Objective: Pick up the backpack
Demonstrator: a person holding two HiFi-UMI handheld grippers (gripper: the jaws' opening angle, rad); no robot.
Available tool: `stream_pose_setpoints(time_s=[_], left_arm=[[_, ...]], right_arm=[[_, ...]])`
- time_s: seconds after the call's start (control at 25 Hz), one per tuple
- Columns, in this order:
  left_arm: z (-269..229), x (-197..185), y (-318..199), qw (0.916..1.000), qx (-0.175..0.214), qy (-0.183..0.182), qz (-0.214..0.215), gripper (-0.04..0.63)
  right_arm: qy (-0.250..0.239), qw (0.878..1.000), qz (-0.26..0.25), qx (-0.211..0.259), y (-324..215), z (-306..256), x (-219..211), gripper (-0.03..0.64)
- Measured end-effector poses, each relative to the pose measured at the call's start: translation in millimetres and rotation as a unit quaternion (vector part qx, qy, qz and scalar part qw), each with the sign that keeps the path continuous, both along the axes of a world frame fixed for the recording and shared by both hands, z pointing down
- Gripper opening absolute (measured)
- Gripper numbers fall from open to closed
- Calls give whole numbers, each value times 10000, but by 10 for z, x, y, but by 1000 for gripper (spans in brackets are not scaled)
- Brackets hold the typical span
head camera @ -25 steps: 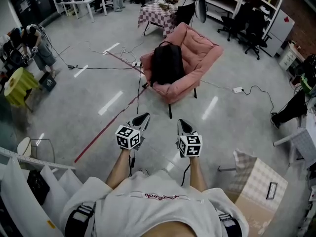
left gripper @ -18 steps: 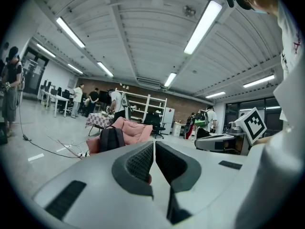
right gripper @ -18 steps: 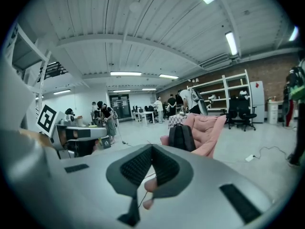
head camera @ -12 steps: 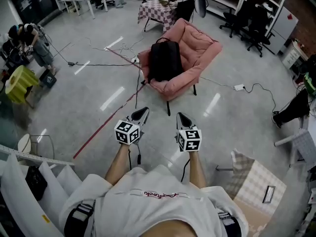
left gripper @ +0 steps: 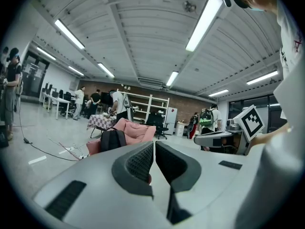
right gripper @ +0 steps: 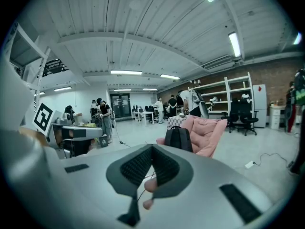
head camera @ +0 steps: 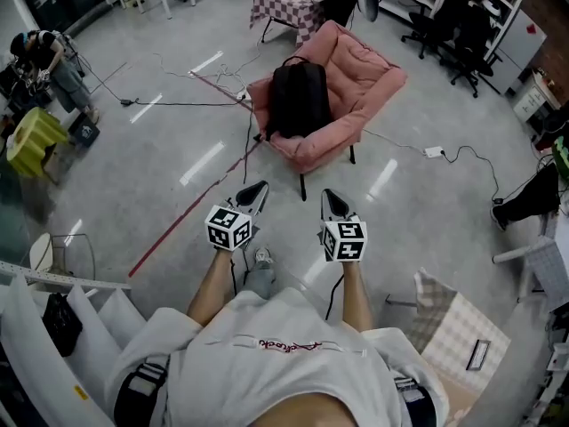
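On the far left of my head view a person (head camera: 44, 56) stands at the edge of the room. A yellow-draped object (head camera: 31, 145) sits just below them on the grey floor (head camera: 151, 176). A red line (head camera: 191, 212) runs diagonally across that floor toward the middle.

Next comes my left hand-held gripper (head camera: 257, 189), held out in front of the body. In the left gripper view, the left hand-held gripper (left gripper: 154, 146) has its two ribbed pads clenched together with nothing between them.

Beyond it is the backpack (head camera: 298, 99): black, upright, leaning against the back cushion on the left part of a pink armchair (head camera: 364, 83). It is well apart from both tools. The left gripper view shows the backpack (left gripper: 112, 140) ahead and left of the jaws, on the armchair (left gripper: 138, 129). Behind the chair stands a counter (head camera: 284, 3) under a checkered cloth.

My right hand-held gripper (head camera: 330, 198) is beside the left one, the two roughly parallel and pointing toward the armchair. In the right gripper view, the right hand-held gripper (right gripper: 152, 149) is clenched shut and empty. There the backpack (right gripper: 178, 138) appears just above and right of the tips, resting on the armchair (right gripper: 209, 130).

Right of the chair a white power strip (head camera: 434, 152) lies on the floor with its cable trailing. Black office chairs (head camera: 462, 29) stand further back. A cardboard box (head camera: 462, 332) with a checkered cloth over it sits at lower right.
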State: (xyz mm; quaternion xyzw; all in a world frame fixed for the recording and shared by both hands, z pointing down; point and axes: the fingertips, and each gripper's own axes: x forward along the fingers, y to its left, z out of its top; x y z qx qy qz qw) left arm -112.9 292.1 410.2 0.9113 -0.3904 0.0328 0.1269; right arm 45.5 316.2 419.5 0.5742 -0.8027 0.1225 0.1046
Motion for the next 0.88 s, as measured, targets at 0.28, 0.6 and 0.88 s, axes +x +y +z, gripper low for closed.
stream_pose_setpoints(time_s=[0.28, 0.6, 0.88], left_arm=[[51, -132, -621, 10000, 52, 40, -57, 21], [19, -383, -1382, 9994, -19, 341, -79, 21], [44, -552, -1938, 9991, -56, 415, -13, 21]], right_arm=[[135, 9999, 87, 37, -601, -4, -15, 18], [297, 9992, 269, -16, -1321, -81, -124, 18], [348, 9988, 330, -67, -1834, -61, -307, 18]])
